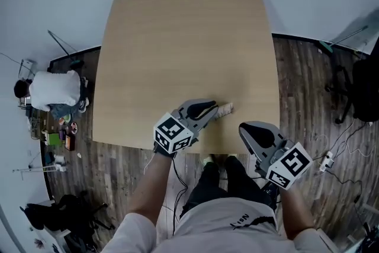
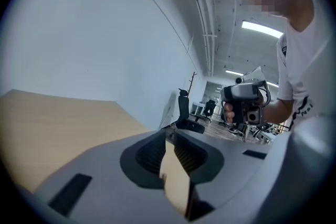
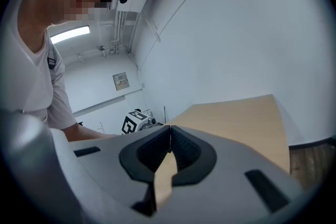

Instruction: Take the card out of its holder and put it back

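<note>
Over the near edge of the wooden table (image 1: 177, 38), my left gripper (image 1: 214, 111) points right with its jaws drawn together. A small pale ribbed object (image 1: 225, 108), the only thing on the table, lies right at its tip; I cannot tell whether they touch. In the left gripper view the left gripper (image 2: 168, 136) shows only a thin slit, with tan table colour behind it. My right gripper (image 1: 244, 127) hovers at the table's near right edge, apart from the pale object. In its own view the right gripper (image 3: 169, 139) has its pads meeting and nothing between them. No card is clearly visible.
A person in white (image 1: 54, 89) is by the table's left side, with small clutter (image 1: 59, 136) on the wooden floor. Dark chairs (image 1: 355, 92) and cables (image 1: 328, 160) stand at the right. My legs (image 1: 222, 178) are at the table's near edge.
</note>
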`<state>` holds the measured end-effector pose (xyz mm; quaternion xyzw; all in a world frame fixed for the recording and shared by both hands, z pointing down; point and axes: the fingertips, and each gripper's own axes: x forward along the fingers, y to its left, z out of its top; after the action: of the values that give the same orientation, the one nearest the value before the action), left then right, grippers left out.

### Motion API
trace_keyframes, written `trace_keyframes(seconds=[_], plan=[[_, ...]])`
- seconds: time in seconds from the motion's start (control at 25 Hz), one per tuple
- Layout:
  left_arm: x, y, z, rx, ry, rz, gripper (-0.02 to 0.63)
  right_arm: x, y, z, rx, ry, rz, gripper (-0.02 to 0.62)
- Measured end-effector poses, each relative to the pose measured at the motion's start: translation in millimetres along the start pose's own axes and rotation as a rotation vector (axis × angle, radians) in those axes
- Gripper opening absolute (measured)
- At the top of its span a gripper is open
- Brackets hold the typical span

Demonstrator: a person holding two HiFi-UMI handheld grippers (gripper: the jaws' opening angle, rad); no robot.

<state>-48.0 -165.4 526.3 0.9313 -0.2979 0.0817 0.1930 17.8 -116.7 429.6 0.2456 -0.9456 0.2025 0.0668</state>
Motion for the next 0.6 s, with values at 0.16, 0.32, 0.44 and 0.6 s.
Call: trace_keyframes(seconds=[0.16,0.32,0.44,0.6], plan=[[-13,-16,40,0.005,-0.057,0.049,0.057,4,10,20,-0.040,-0.017,-0.009,0.015],[-28,-31,81,0.003,-0.117,0.108,0.043,6,19,40,-0.061,-0.039,-0.013,0.015],[-39,-47,105,-0.013,-0.169,0.143,0.032,6,29,51,-0.074,-0.047,-0.011,0.015],[-53,-64,128,-0.028,-0.216,0.186,0.023,8,44,63,-0.093,-0.059,-0.003,0.014]])
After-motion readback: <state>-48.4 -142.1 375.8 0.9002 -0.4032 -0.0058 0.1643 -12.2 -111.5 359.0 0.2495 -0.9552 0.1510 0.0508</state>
